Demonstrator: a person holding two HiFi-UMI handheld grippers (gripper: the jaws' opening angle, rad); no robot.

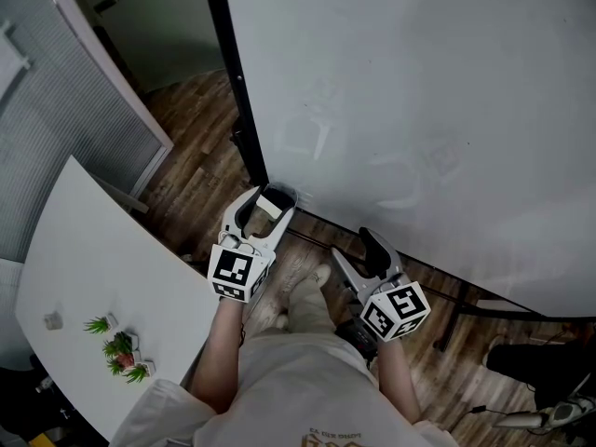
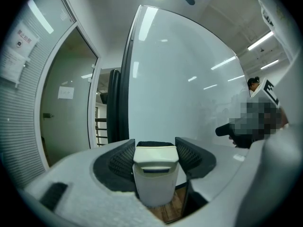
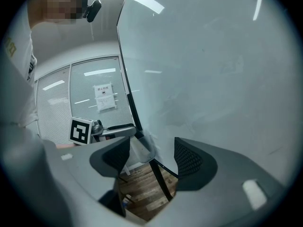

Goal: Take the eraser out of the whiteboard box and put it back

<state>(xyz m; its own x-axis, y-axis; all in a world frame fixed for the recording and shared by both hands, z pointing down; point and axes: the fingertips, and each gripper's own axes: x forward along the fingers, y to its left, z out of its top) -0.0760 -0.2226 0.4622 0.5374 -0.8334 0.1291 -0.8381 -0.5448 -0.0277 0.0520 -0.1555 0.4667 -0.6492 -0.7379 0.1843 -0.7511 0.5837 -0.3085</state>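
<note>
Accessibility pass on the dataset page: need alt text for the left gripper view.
The left tool is closed on a white eraser with a dark stripe, held in front of a large whiteboard. A doorway stands to the left.

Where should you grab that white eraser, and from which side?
Probably by its two flat side faces, across the narrow width, coming in from one end. That is how the left gripper holds the eraser: a ribbed pad sits against each side. The blocky, straight-walled body gives the pads parallel surfaces to press on.
</note>
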